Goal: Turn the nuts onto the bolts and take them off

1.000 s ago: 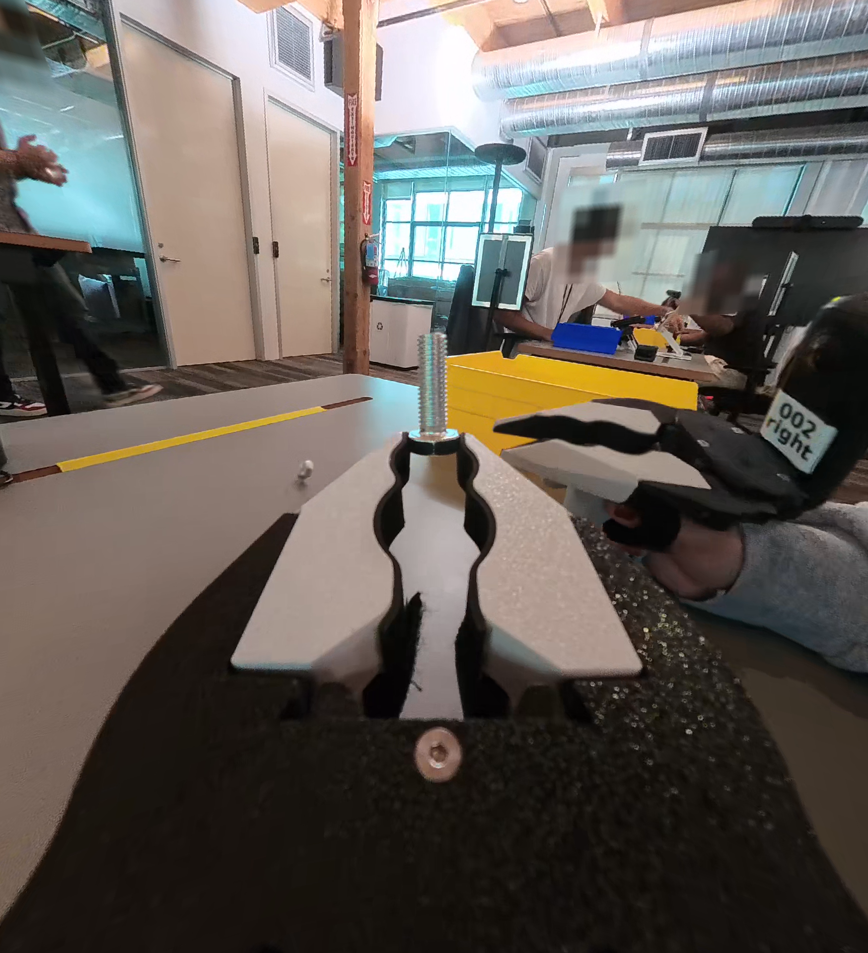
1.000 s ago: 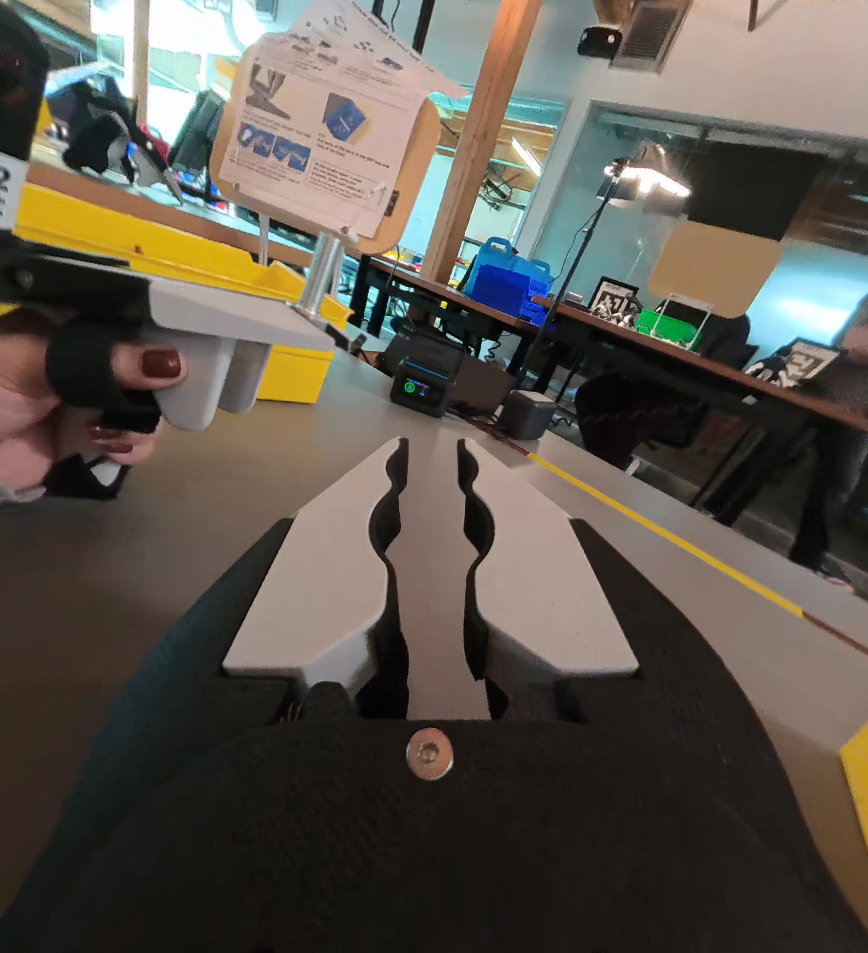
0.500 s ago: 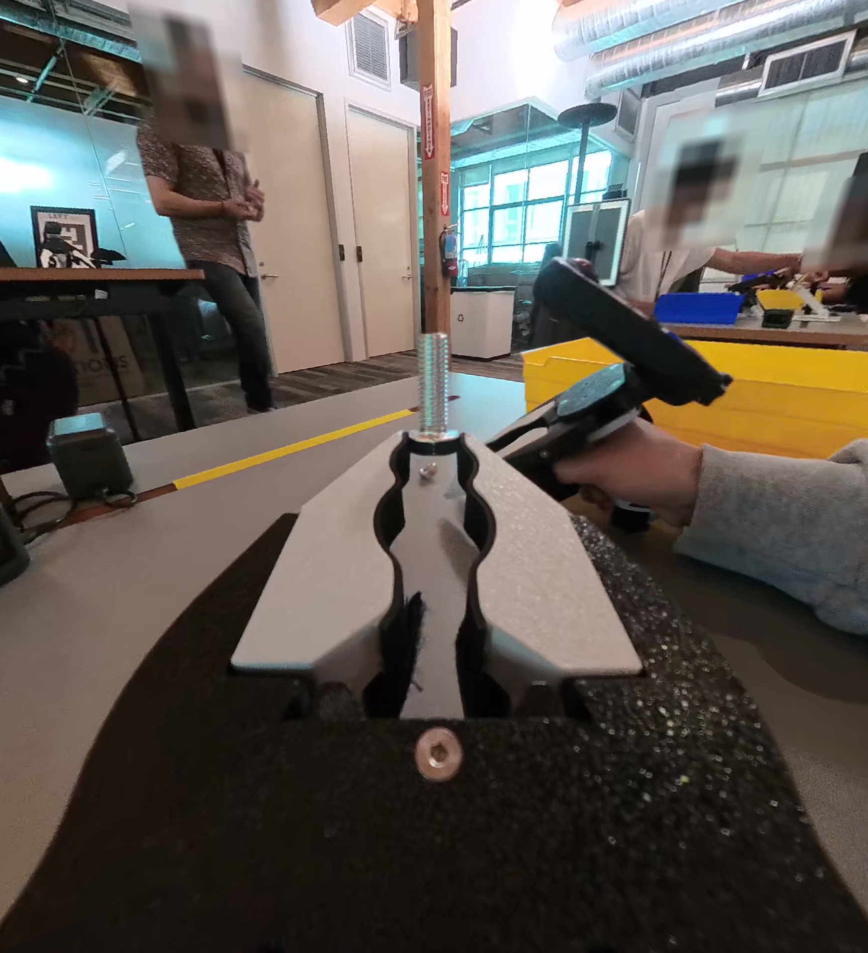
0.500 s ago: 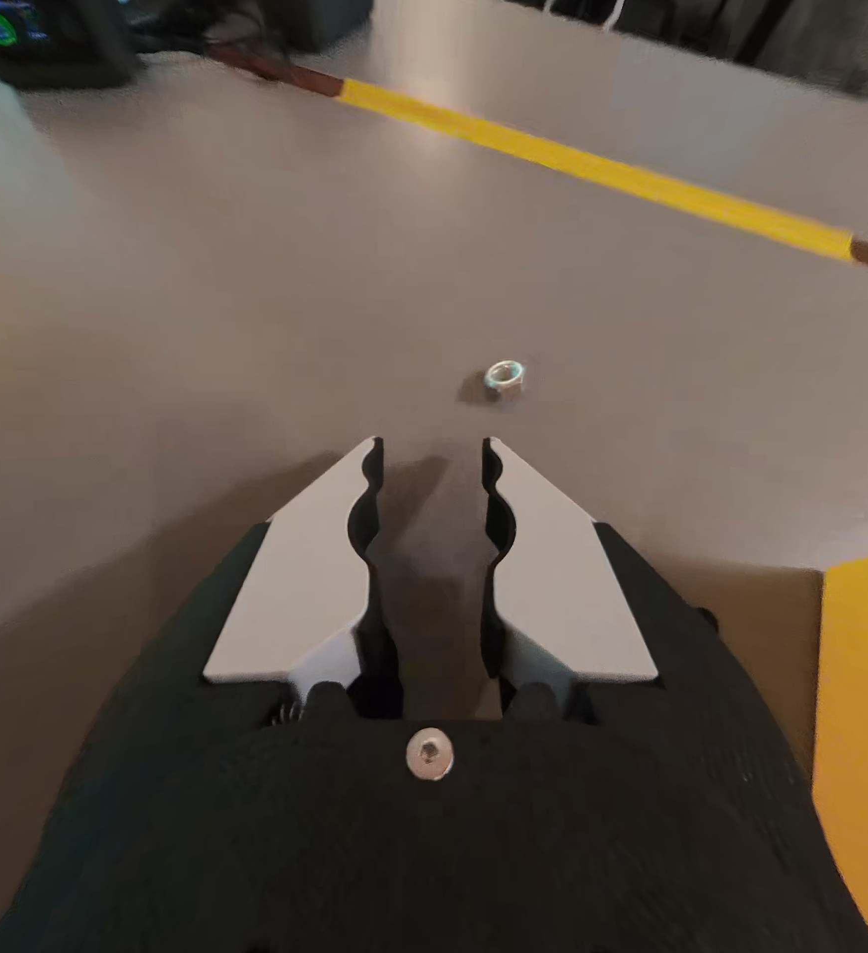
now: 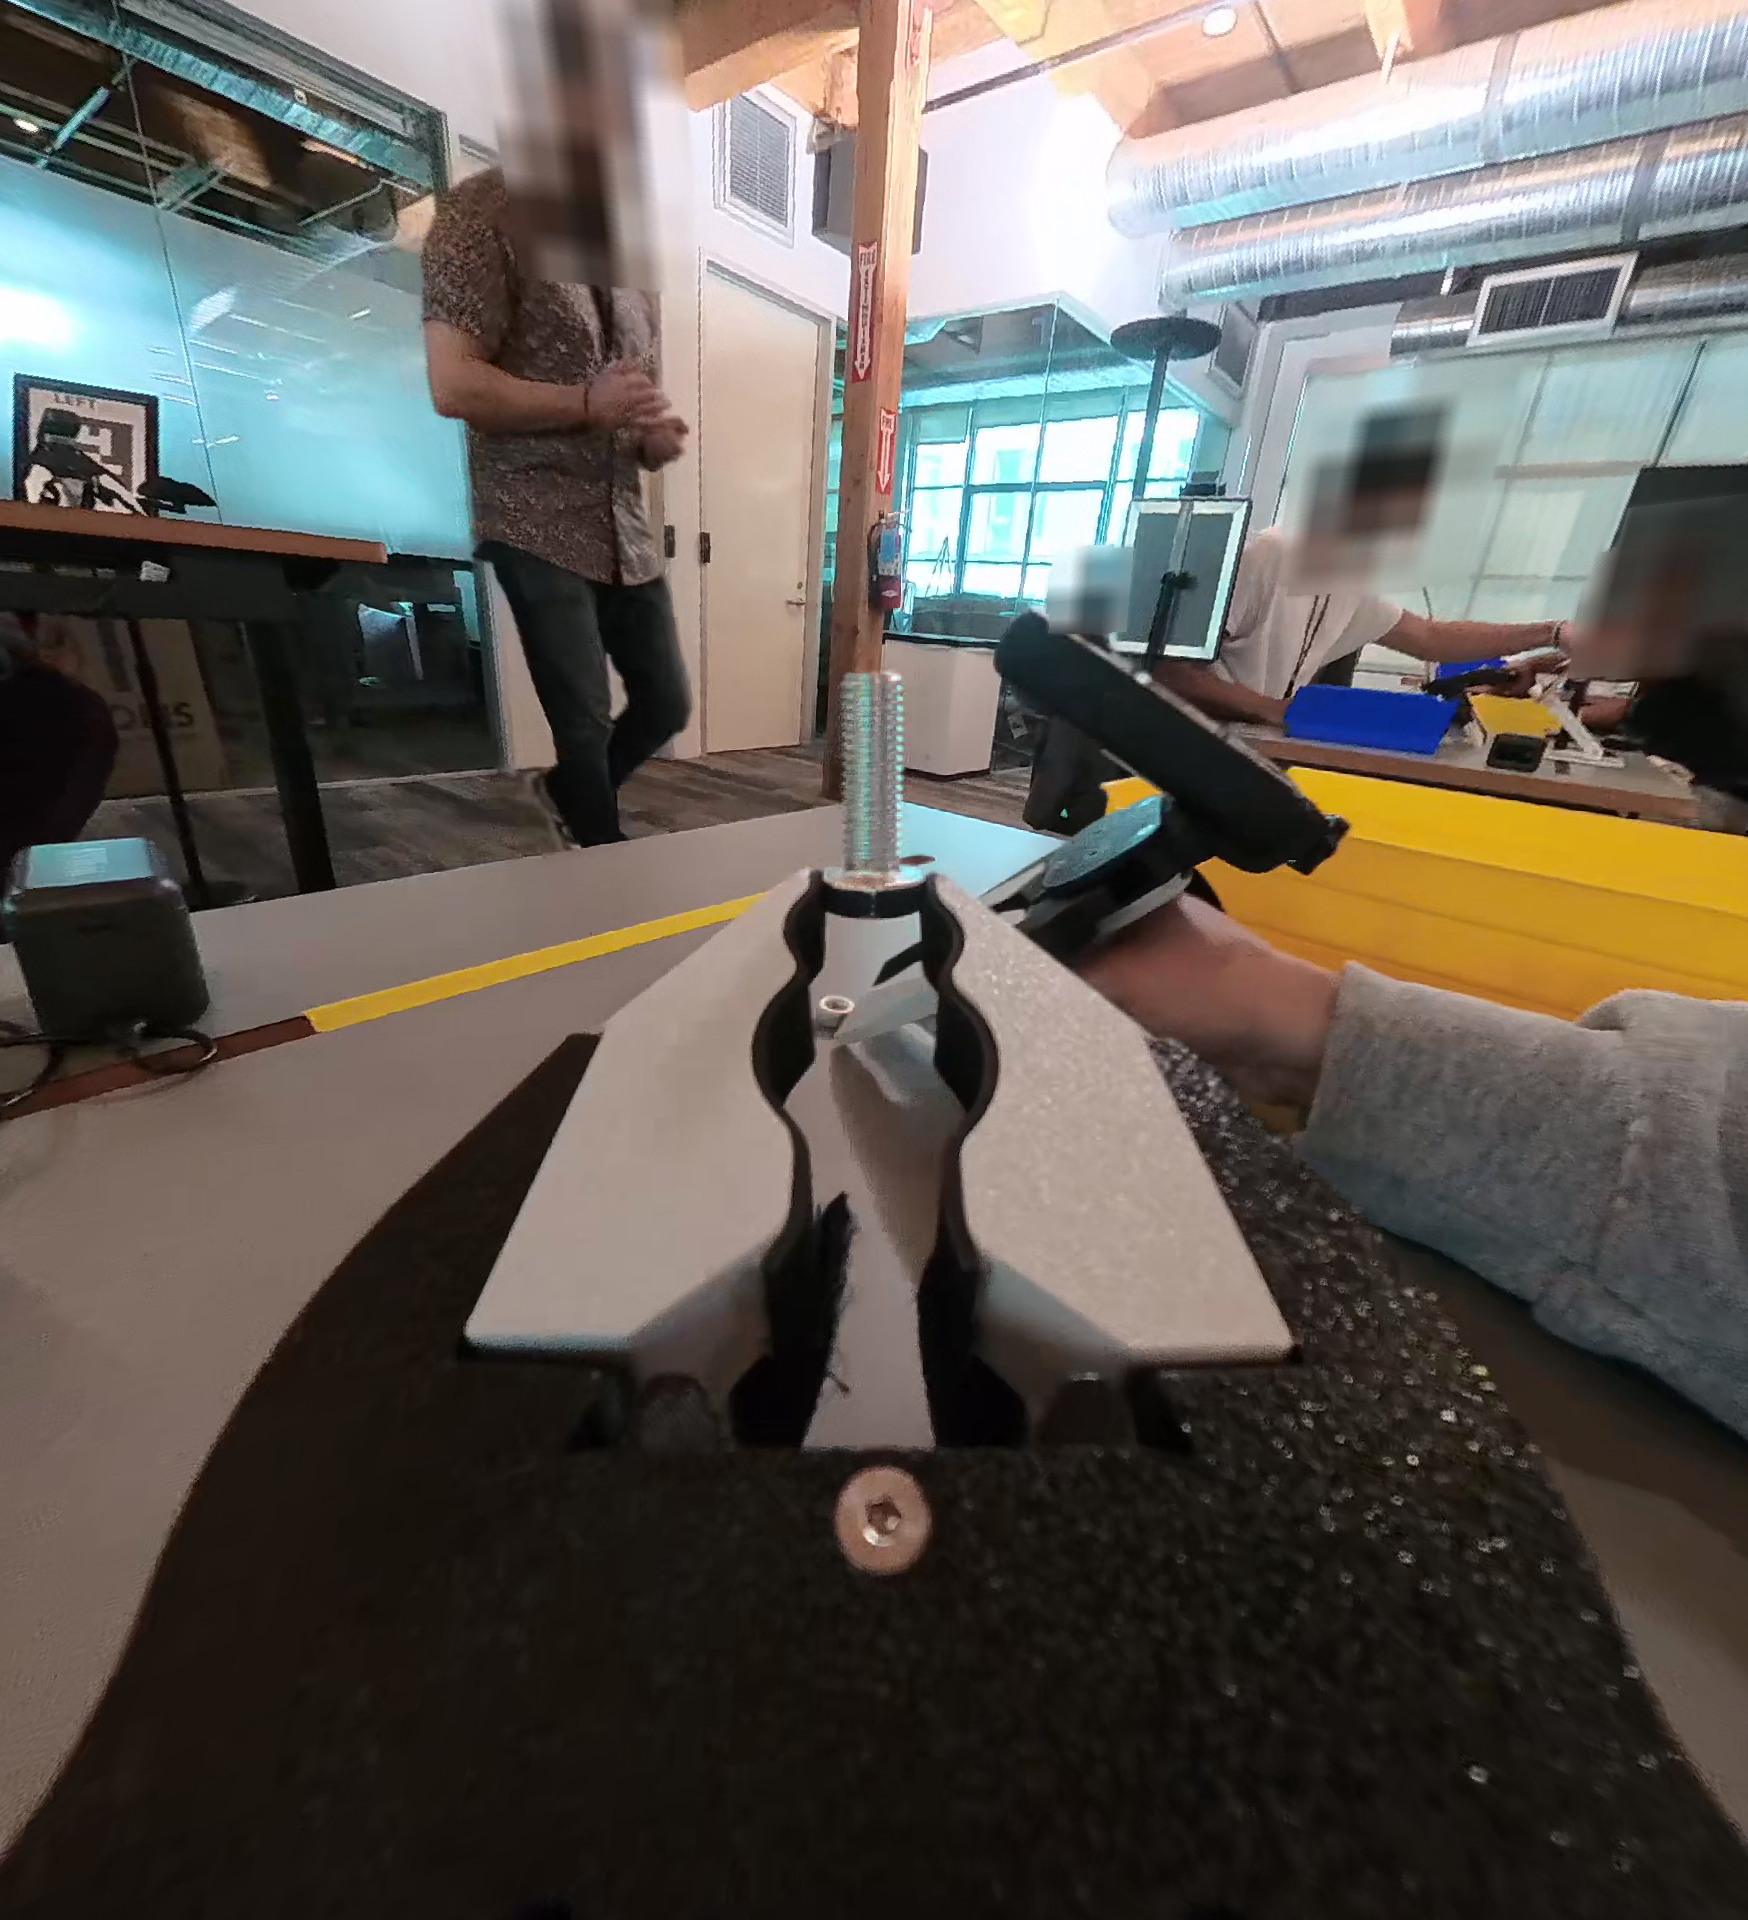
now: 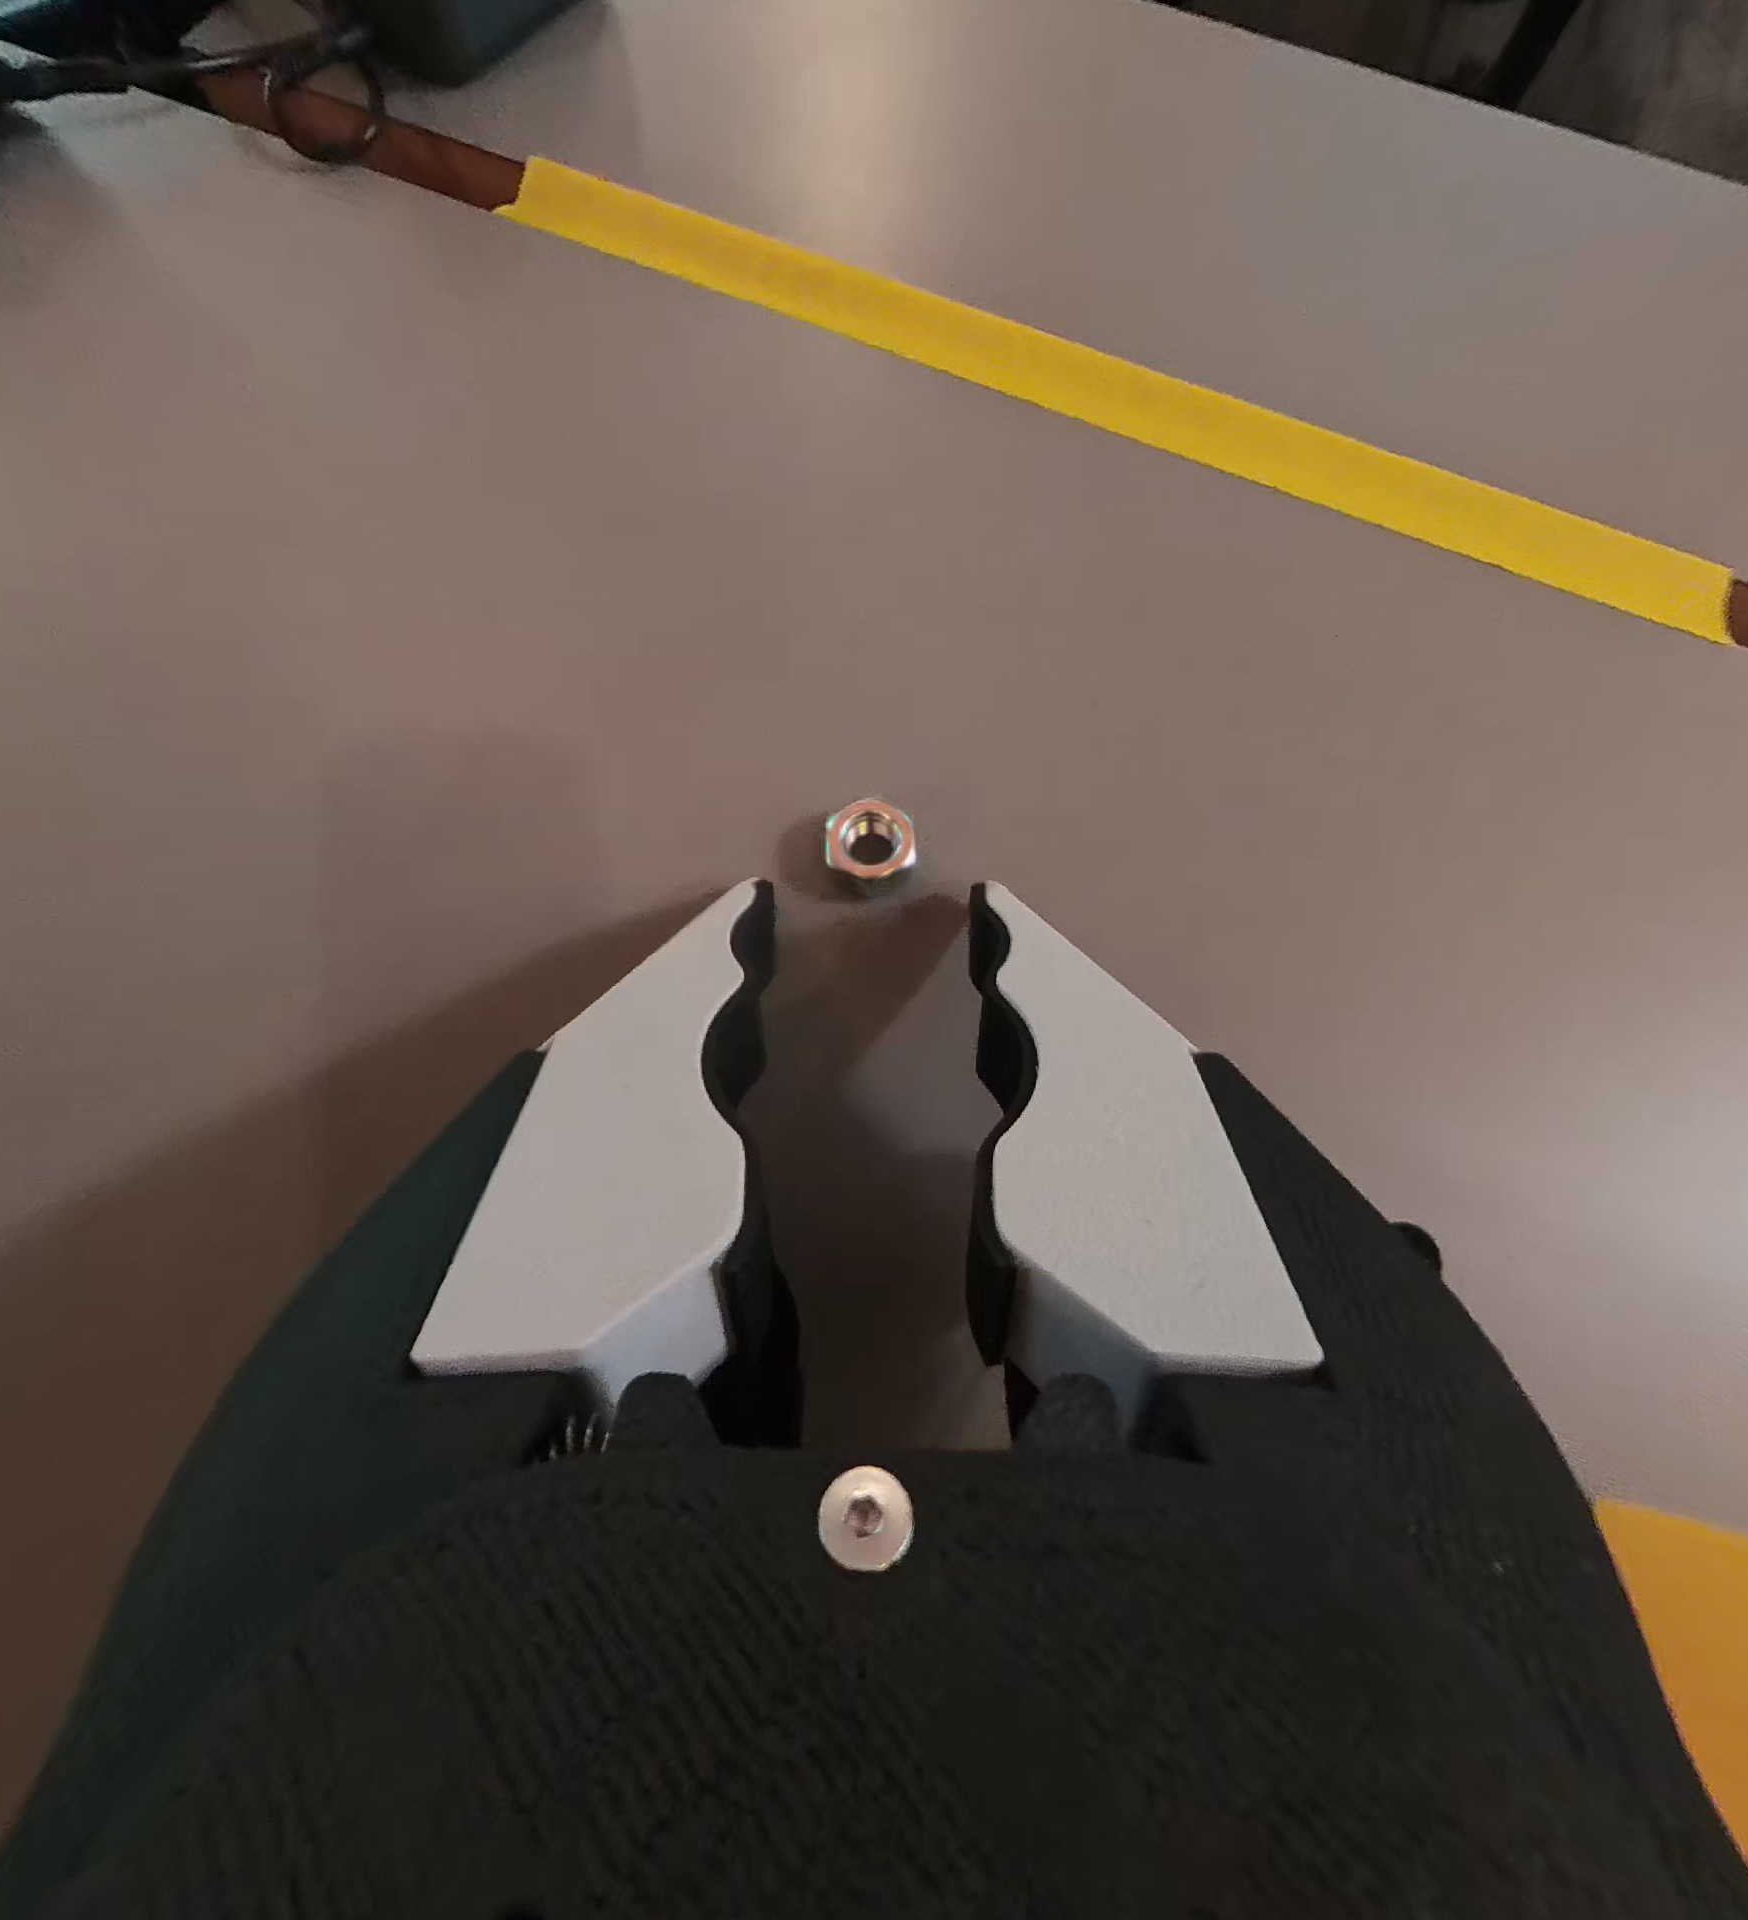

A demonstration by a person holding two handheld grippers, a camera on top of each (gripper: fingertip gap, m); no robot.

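the bolt (image 5: 871,790) is held upright by its head at the tips of the left claw (image 5: 872,906), which is closed on it, thread bare. the nut (image 6: 868,848) lies flat on the grey table (image 6: 330,623), hole up, just beyond the tips of the right claw (image 6: 870,902), which is spread wide and angled down at it. the step in hand is judged to be the pickup: the claw should be lowered so the nut's flats are caught squarely, or it may be flicked away. the bolt head is mostly hidden between the tips. the nut's thread cannot be made out.
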